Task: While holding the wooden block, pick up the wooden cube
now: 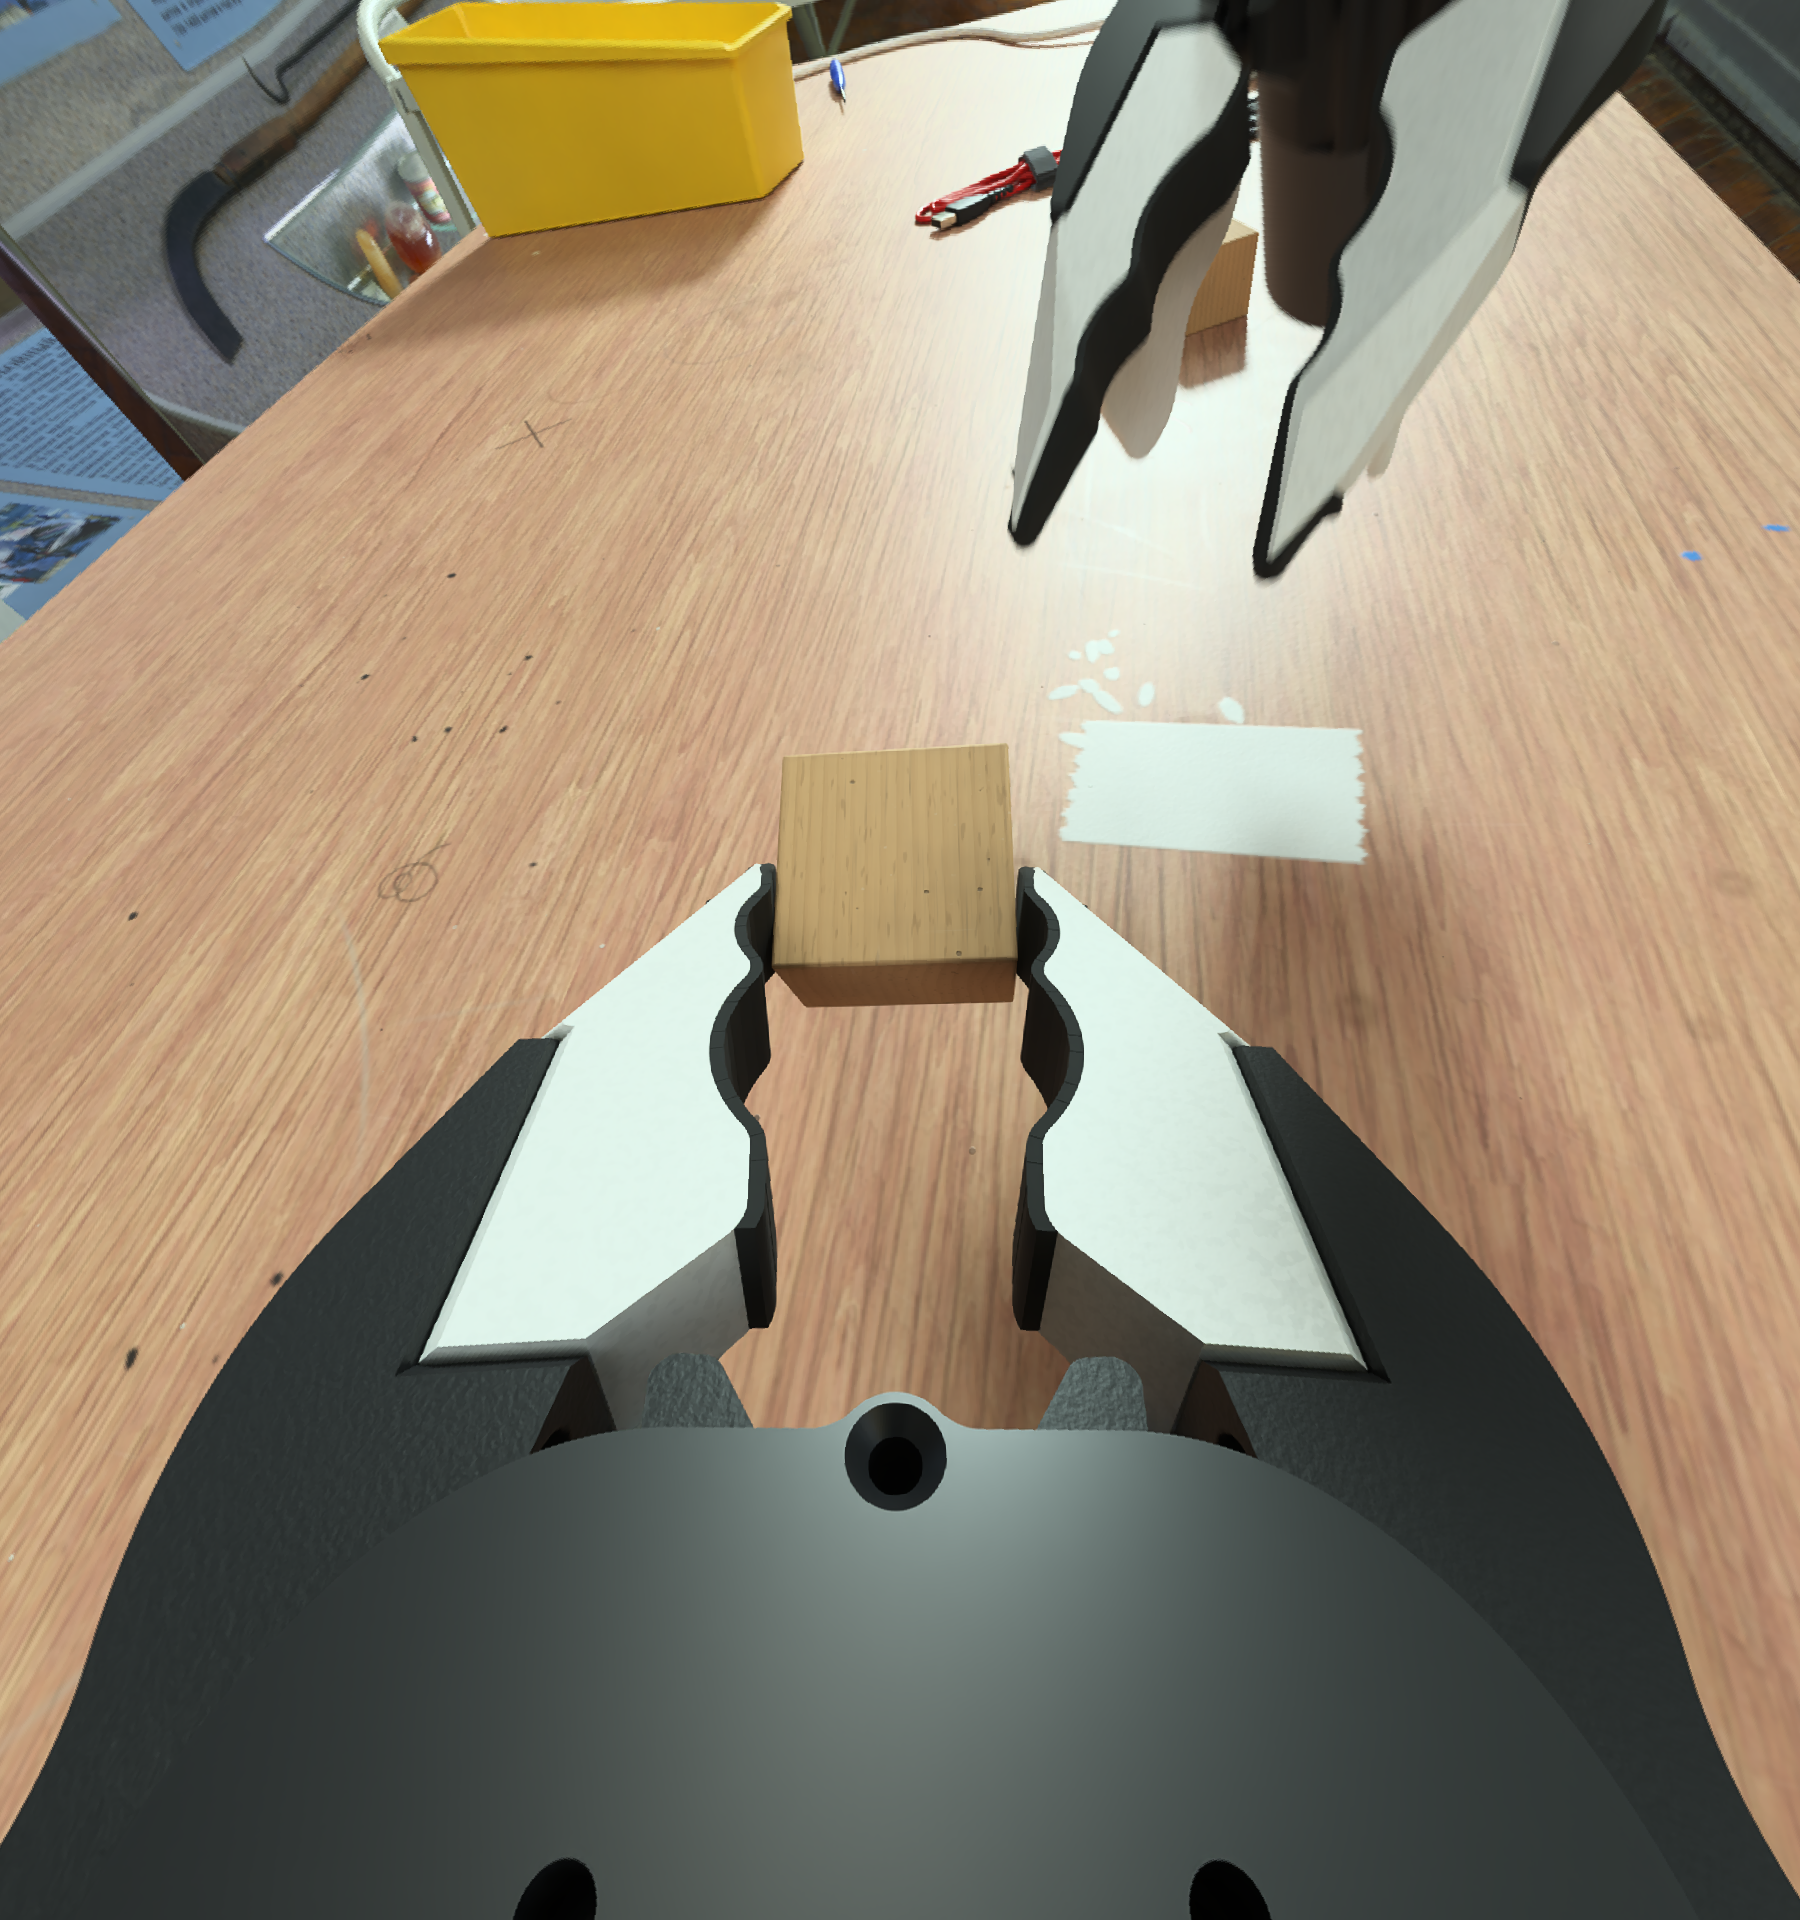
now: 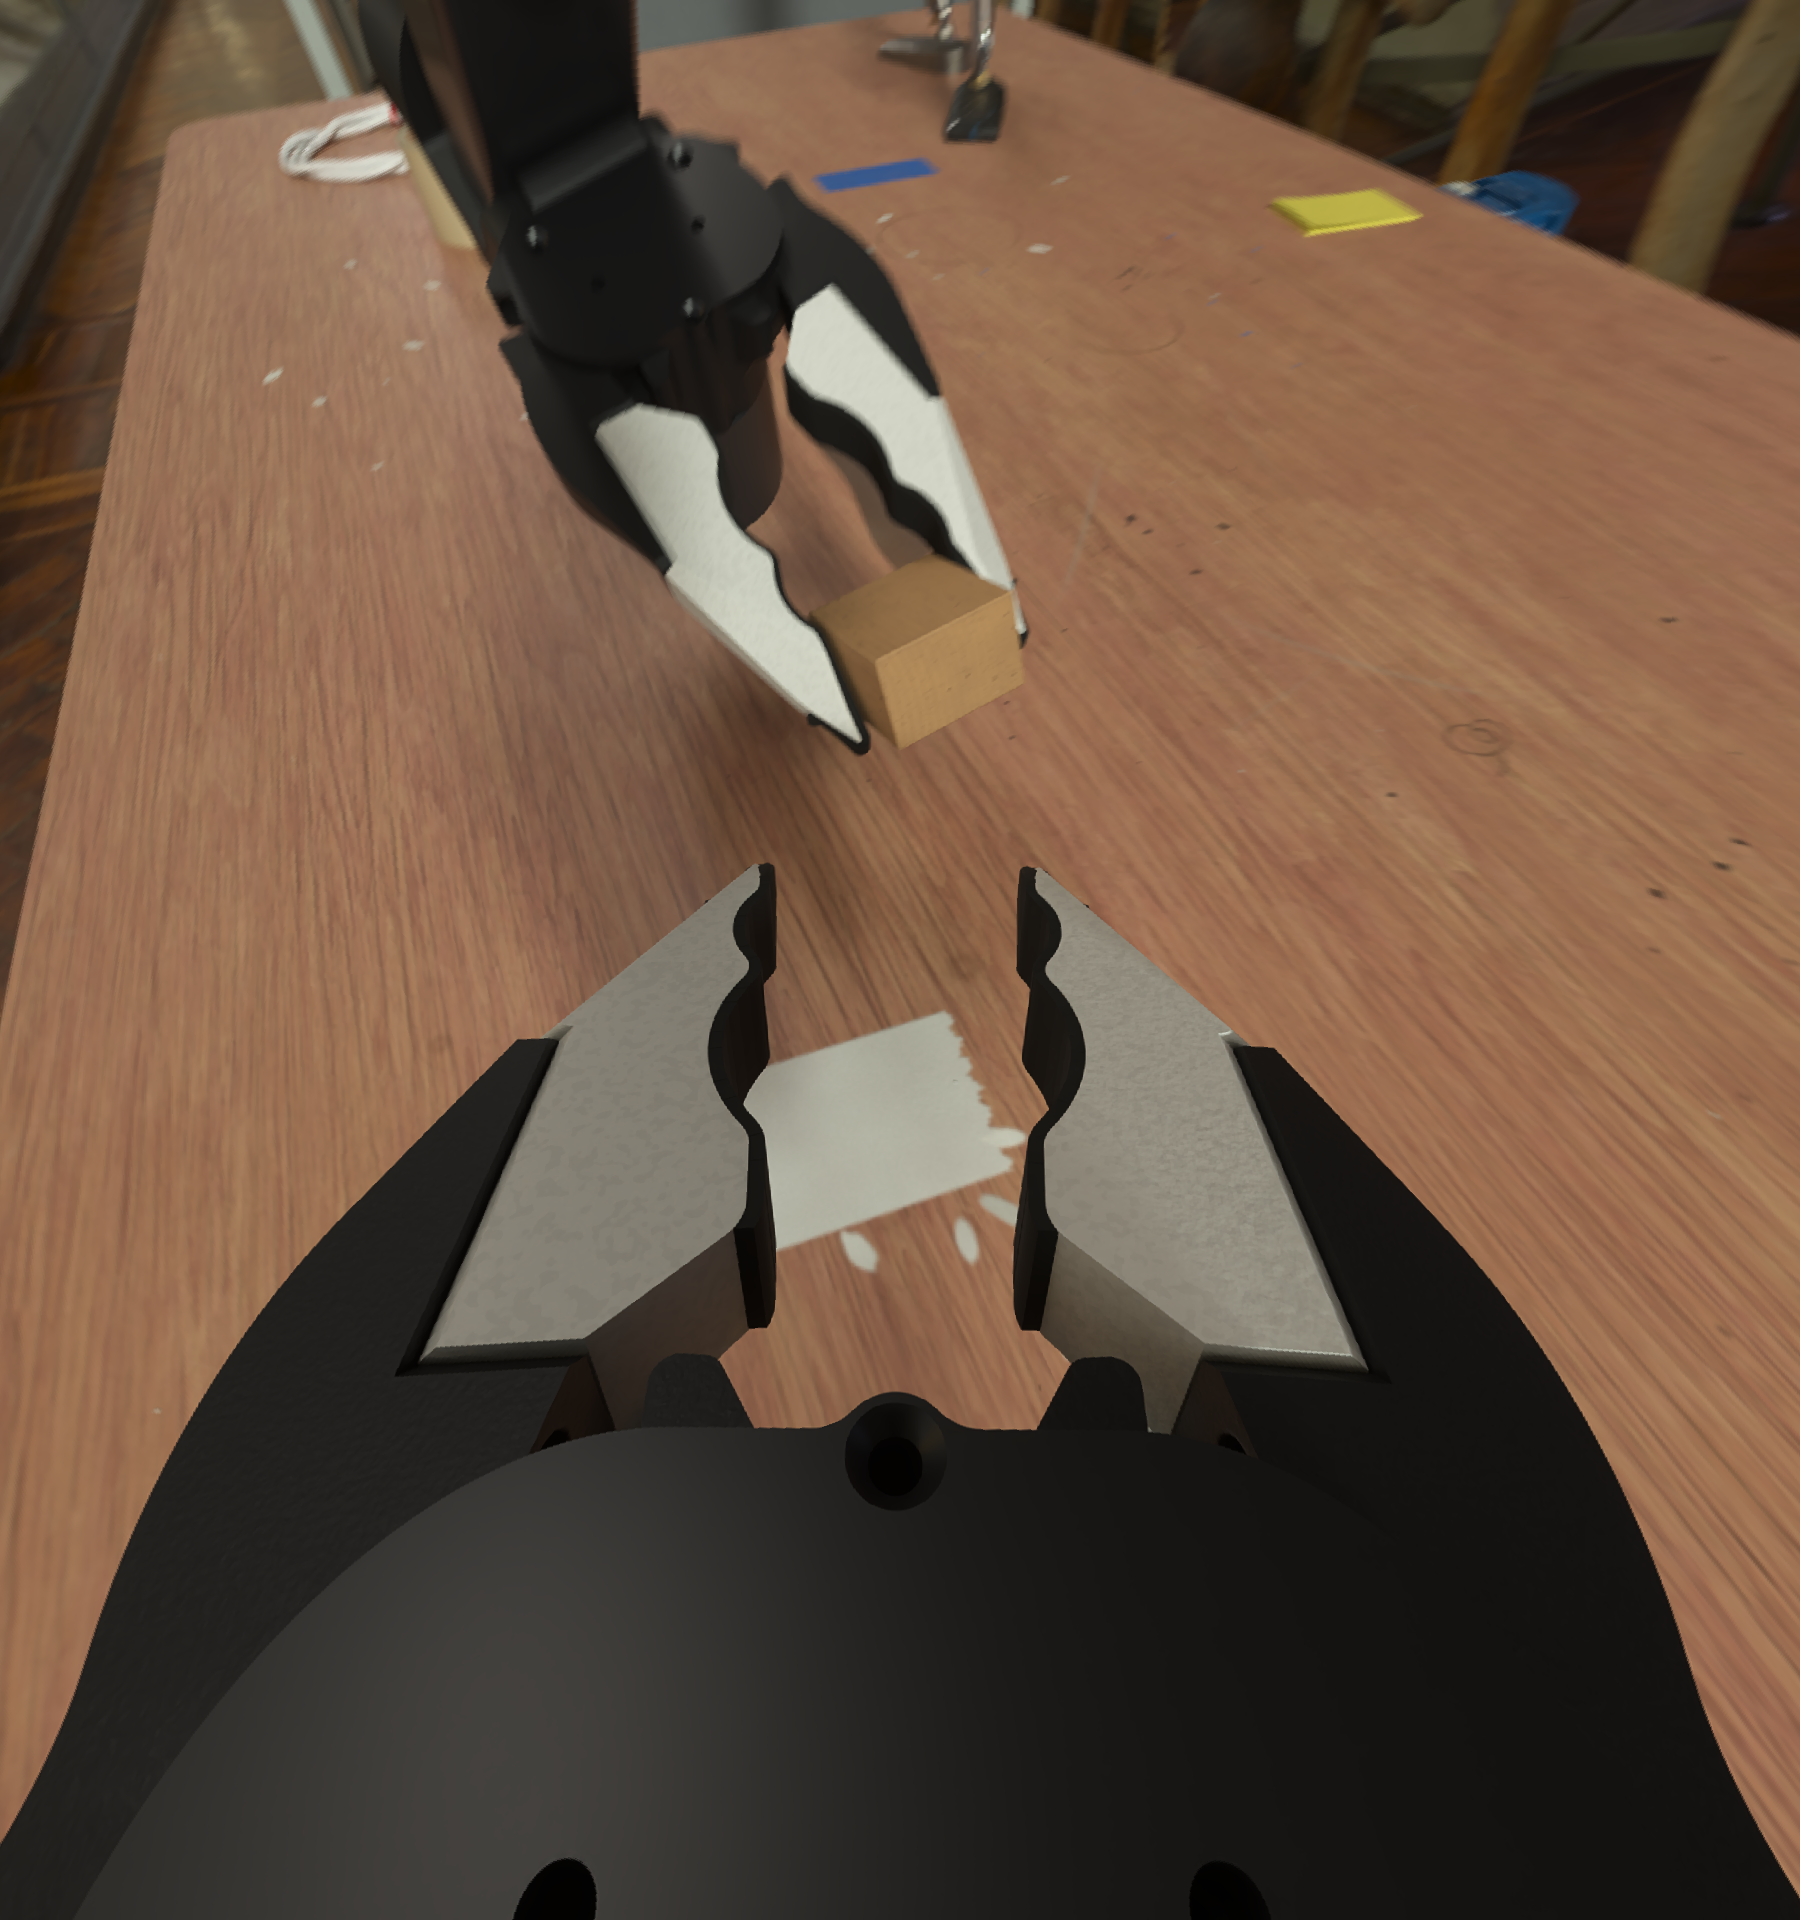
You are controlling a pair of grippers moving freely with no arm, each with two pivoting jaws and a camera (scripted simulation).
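My left gripper point(image 1: 894, 883) is shut on a wooden block point(image 1: 894, 862), pinched between its fingertips just above the wooden table point(image 1: 460, 727). The right wrist view shows the same left gripper point(image 2: 937, 681) holding the block point(image 2: 922, 649). My right gripper point(image 2: 896, 883) is open and empty, hovering over the table. In the left wrist view the right gripper point(image 1: 1150, 549) hangs blurred at the upper right, jaws apart. A second wooden cube point(image 1: 1223, 281) sits on the table behind it, partly hidden by its fingers. The cube is not in the right wrist view.
A white tape patch point(image 1: 1213, 790) lies between the grippers, under my right gripper point(image 2: 875, 1132). A yellow bin point(image 1: 595, 104) and a red cable point(image 1: 984, 192) are at the far end. A yellow pad point(image 2: 1348, 211), blue tape point(image 2: 875, 174) and white cord point(image 2: 340, 151) lie beyond the left gripper.
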